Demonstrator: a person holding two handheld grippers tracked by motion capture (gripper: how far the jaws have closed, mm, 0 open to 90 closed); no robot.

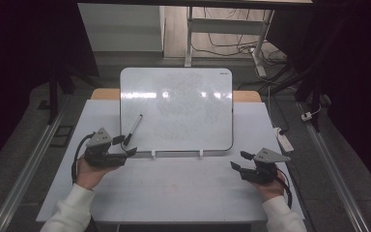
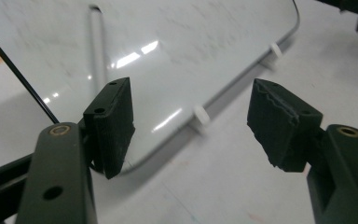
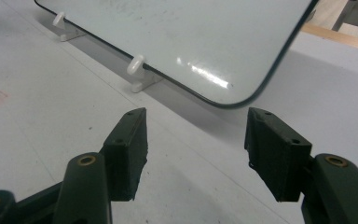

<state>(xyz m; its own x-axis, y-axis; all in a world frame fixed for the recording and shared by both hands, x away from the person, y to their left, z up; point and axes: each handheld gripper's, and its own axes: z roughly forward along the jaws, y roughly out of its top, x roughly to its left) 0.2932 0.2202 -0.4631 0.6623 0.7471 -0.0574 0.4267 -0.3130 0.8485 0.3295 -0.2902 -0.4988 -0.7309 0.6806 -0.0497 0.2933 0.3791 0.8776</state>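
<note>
Overhead, a slim white marker pen with a black cap [image 1: 132, 129] is lying on the glossy white board [image 1: 176, 87], slanting away just beyond the left claw [image 1: 124, 146], which is gaping empty. The right claw [image 1: 238, 161] is sitting well apart, also spread wide and empty.

Along the left claw's jaws, the pen [image 2: 98, 51] is looking pale and blurred. Along the right claw's jaws, the board's corner [image 3: 242, 100] is lying ahead.

marker [image 1: 132, 129] on whiteboard [image 1: 183, 106], left part | whiteboard on table [image 1: 174, 188], rear centre

High view overlooks the whiteboard [image 1: 176, 108]; both gripper views face its lower edge closely.
</note>
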